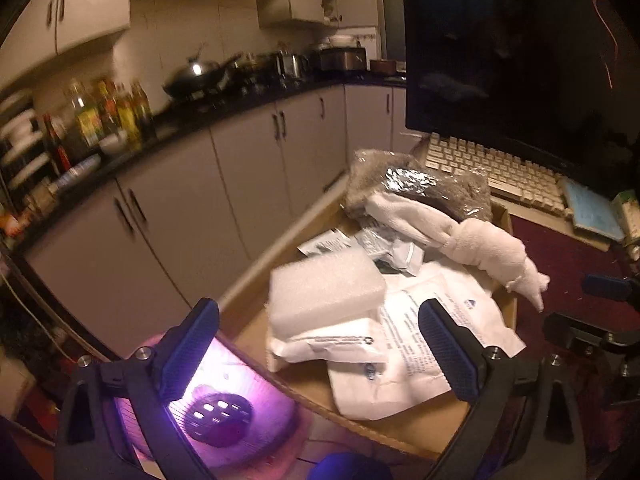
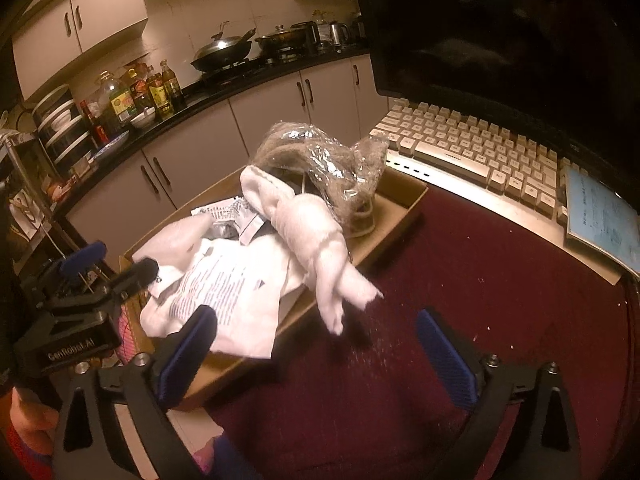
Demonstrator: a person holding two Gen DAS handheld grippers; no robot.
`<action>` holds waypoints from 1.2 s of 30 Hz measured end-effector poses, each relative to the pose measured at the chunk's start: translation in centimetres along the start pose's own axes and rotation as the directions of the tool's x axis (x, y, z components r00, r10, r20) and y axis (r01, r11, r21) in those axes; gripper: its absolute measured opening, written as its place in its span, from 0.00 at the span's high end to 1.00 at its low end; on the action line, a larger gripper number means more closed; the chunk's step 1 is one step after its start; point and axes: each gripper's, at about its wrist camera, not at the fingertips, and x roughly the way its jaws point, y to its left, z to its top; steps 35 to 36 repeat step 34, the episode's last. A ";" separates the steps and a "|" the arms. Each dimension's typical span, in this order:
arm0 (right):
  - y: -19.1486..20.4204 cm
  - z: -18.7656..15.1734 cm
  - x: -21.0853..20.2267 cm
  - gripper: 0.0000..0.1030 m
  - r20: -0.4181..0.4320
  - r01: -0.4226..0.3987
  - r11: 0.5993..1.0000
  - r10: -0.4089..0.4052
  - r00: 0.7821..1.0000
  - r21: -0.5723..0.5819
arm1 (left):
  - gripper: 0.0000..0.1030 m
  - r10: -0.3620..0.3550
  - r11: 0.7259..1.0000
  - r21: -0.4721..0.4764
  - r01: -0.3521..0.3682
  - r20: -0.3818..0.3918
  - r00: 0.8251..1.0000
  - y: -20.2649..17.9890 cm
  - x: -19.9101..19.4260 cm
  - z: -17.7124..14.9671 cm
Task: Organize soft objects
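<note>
A shallow cardboard box lies on a dark red tabletop. In it are a white foam block, a rolled white plush cloth, a grey item wrapped in clear plastic and white printed mail bags. My left gripper is open at the box's near end, its pads apart from the foam block lying beyond them. My right gripper is open over the box's right rim. The plush cloth hangs its tail over that rim between the blue fingers, touching neither.
A dark monitor, a white keyboard and a blue notebook stand behind the box. A pink glowing round device sits below the left gripper. A kitchen counter with bottles and a wok runs along the back left.
</note>
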 end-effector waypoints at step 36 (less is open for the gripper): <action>1.2 -1.0 -4.3 0.01 0.079 0.057 0.998 -0.055 0.995 -0.024 | 0.00 0.029 0.999 0.020 -0.031 0.071 0.997 -0.9 -3.4 -0.6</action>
